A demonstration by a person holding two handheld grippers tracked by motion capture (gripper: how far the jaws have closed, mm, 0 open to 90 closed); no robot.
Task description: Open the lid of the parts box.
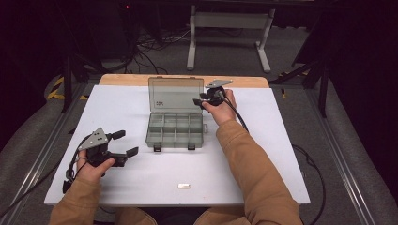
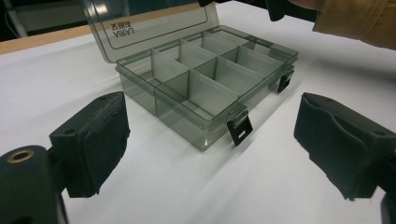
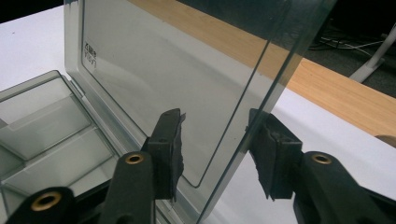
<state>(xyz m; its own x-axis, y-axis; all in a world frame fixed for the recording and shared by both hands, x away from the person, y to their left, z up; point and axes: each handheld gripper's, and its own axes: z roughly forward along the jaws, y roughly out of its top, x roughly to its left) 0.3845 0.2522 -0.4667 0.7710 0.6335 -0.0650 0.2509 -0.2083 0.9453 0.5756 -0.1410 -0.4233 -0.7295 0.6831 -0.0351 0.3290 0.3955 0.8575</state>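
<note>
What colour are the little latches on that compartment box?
Black latches on the smoky-grey box; clearest in the left gripper view.

A big white table [image 1: 263, 154] holds everything. Its far edge is a strip of light brown wood [image 1: 141, 79]. In the middle of the table sits a see-through grey box [image 1: 175, 127] with little walls inside that make small rooms. Its lid [image 1: 175, 94] stands up at the back. Two black clips hang on the front of the box. Near the front edge of the table lies one small white block [image 1: 184, 186], well apart from the box. The table stands on a grey floor [image 1: 225, 51] with black wires on it.
</note>
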